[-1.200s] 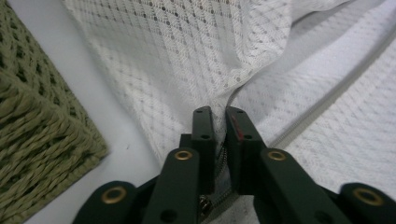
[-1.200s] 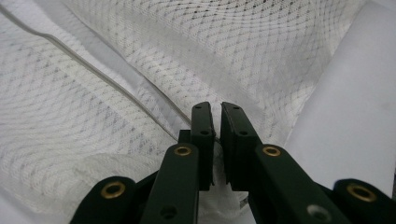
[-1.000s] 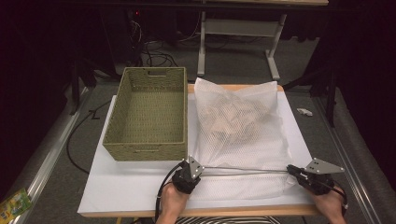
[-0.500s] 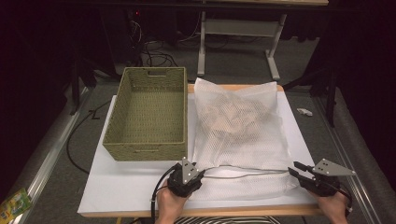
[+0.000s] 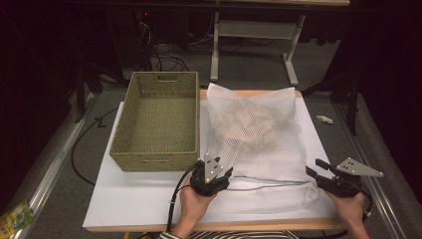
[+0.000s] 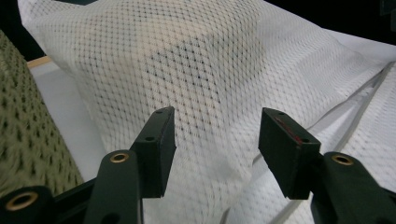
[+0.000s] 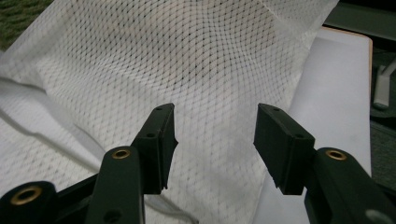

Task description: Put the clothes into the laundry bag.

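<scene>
The table (image 5: 149, 209) is lit brightly from above, while the room around it is left almost black. The white cover is slightly overexposed, with detail washed out near the mesh bag (image 5: 254, 134). Soft shadows are cast under the basket (image 5: 157, 124). The high view is grainy and a little soft throughout. In the left gripper view the jaws are rendered sharply, yet the mesh is smeared near the bottom edge. In the right gripper view the weave is resolved clearly at the centre and blurred toward the lower left.
</scene>
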`<state>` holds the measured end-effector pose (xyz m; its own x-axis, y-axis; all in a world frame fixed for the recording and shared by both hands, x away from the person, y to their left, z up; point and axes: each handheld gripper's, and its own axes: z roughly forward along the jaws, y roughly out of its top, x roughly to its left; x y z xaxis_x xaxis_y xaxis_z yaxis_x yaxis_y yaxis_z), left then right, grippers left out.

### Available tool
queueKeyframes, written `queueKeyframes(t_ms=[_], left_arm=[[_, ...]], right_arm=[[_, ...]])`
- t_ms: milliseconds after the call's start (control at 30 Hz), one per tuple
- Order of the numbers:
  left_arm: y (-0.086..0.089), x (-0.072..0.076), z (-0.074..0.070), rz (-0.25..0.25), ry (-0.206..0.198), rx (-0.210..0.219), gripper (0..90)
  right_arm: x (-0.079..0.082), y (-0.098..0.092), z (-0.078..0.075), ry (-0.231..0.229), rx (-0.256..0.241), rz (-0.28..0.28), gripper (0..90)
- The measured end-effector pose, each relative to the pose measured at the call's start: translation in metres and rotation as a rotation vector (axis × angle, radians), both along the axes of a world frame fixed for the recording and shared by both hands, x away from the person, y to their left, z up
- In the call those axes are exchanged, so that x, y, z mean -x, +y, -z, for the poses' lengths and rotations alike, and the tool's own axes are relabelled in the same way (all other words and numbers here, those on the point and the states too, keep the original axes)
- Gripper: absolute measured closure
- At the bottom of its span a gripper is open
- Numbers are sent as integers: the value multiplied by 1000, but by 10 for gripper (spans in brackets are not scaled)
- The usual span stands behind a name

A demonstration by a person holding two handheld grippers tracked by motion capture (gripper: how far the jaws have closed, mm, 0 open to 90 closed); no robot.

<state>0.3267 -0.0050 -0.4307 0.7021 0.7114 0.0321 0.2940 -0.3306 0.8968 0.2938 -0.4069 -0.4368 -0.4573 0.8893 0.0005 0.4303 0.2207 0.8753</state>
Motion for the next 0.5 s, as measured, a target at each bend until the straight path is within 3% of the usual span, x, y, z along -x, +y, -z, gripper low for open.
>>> queueKeyframes(t_ms=[267, 500], left_arm=[[-10, -18, 6, -22, 26, 44, 443], [-13, -30, 13, -38, 45, 72, 442]], right_arm=[[-22, 5, 3, 8, -48, 42, 483], [-37, 9, 11, 22, -58, 67, 485]])
